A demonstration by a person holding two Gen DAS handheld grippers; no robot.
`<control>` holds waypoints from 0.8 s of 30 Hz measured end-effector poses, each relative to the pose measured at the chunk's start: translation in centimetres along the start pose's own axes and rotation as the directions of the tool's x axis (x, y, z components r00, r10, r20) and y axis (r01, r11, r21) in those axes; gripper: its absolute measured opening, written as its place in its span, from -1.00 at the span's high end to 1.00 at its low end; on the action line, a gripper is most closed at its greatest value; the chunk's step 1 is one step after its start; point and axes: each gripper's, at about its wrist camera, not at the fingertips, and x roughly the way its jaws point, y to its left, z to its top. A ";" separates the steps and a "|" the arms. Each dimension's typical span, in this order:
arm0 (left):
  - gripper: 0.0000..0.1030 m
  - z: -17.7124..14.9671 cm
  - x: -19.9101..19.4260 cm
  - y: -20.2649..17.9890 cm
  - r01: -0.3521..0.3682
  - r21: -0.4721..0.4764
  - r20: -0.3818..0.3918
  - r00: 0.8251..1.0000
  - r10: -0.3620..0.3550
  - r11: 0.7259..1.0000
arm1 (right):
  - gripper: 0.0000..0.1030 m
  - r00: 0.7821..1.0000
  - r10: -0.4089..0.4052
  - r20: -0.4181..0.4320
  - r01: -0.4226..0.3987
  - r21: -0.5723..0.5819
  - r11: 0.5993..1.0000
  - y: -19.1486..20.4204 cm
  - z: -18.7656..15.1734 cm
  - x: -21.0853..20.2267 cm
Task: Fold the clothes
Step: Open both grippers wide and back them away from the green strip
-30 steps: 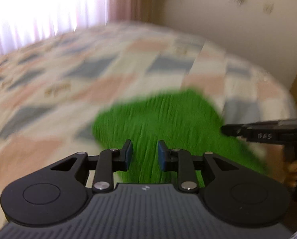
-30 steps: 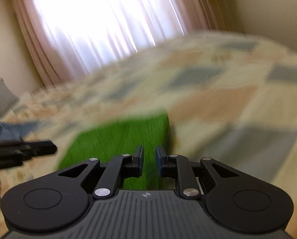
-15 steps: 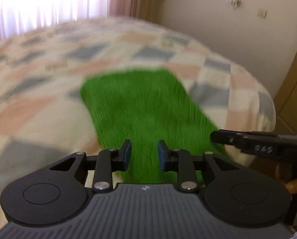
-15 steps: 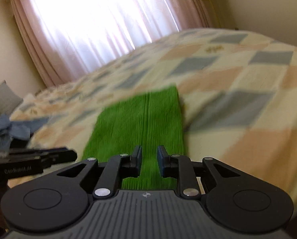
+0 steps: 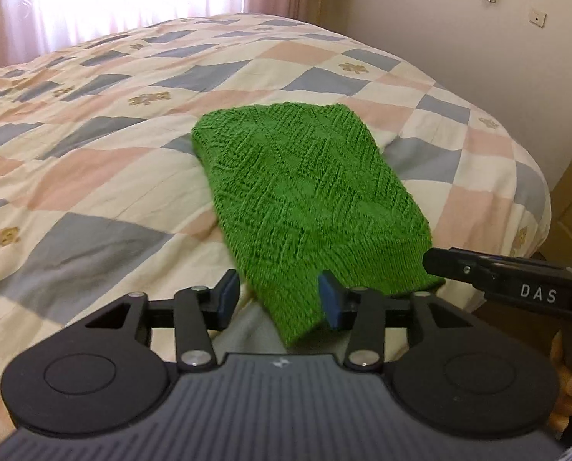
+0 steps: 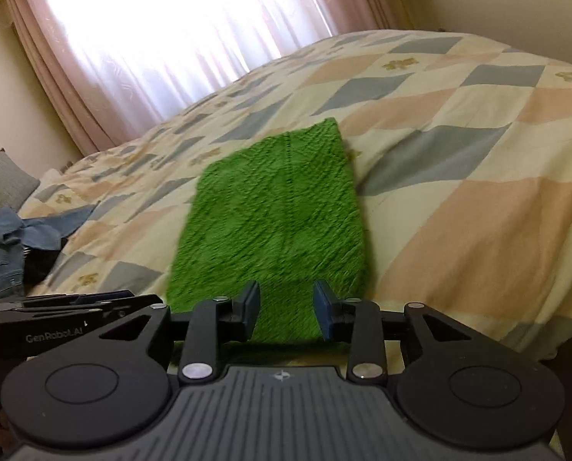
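A green knitted garment [image 5: 309, 196] lies folded into a long strip on the checkered bed quilt [image 5: 105, 153]; it also shows in the right wrist view [image 6: 282, 223]. My left gripper [image 5: 278, 301] is open, its jaws standing apart at the garment's near left corner, holding nothing. My right gripper [image 6: 286, 305] is open over the garment's near edge, empty. The right gripper also shows at the right of the left wrist view [image 5: 516, 280], and the left gripper at the left of the right wrist view [image 6: 74, 307].
Blue denim clothes [image 6: 13, 246] lie heaped at the bed's far left beside a grey pillow [image 6: 1, 184]. Pink curtains [image 6: 170, 38] hang behind the bed. The bed's edge drops off at the right [image 5: 531, 207], next to a wall.
Both grippers have opened wider and pulled back toward the garment's near edge. The garment now lies flat and still on the quilt.
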 end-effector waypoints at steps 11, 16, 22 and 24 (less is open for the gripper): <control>-0.15 -1.5 -5.7 -1.4 -0.020 0.019 0.061 0.998 0.019 1.000 | -0.36 0.998 -0.041 0.052 0.041 0.011 0.999 1.6 -1.1 -4.9; -0.26 -2.3 -7.8 -2.3 -0.014 0.032 0.090 0.996 0.011 0.999 | -0.56 0.994 -0.053 0.091 0.053 -0.001 0.999 2.4 -1.5 -7.3; -0.46 -3.2 -9.8 -2.7 -0.016 0.037 0.117 0.993 0.011 0.999 | -0.73 0.991 -0.065 0.113 0.066 -0.008 0.998 3.0 -2.3 -9.5; -0.54 -3.4 -10.2 -2.7 -0.018 0.036 0.125 0.992 0.014 0.999 | -0.83 0.990 -0.075 0.117 0.078 -0.014 0.997 3.4 -2.4 -9.8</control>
